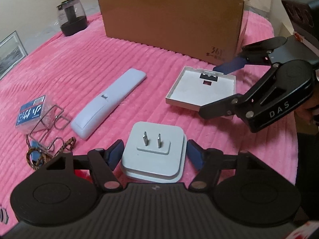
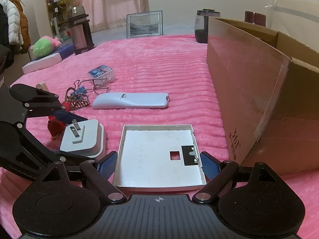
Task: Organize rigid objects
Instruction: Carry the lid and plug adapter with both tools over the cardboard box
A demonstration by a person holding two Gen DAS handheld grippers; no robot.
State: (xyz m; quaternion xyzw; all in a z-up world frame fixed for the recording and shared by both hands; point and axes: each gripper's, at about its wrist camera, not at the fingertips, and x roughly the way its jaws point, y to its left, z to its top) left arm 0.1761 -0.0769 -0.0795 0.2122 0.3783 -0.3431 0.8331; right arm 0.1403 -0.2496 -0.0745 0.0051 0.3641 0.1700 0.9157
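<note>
A white plug adapter (image 1: 153, 153), prongs up, lies on the pink blanket (image 1: 79, 59) between the fingers of my left gripper (image 1: 154, 153). The blue pads (image 1: 116, 153) touch both of its sides. From the right wrist view the same adapter (image 2: 83, 139) sits in that gripper (image 2: 87, 139). My right gripper (image 2: 158, 165) is shut on a flat white square cover (image 2: 159, 159), its pads (image 2: 108, 165) against the cover's left and right edges. A white remote (image 1: 107, 103) lies beyond. The open cardboard box (image 1: 173, 20) stands at the back.
At the left lie a clear box of clips (image 1: 31, 113), wire binder clips and a tortoiseshell hair clip (image 1: 49, 145). A dark jar (image 1: 71, 18) and a framed picture (image 2: 144, 23) stand past the blanket's far edge. A red toy (image 2: 54, 127) lies beside the adapter.
</note>
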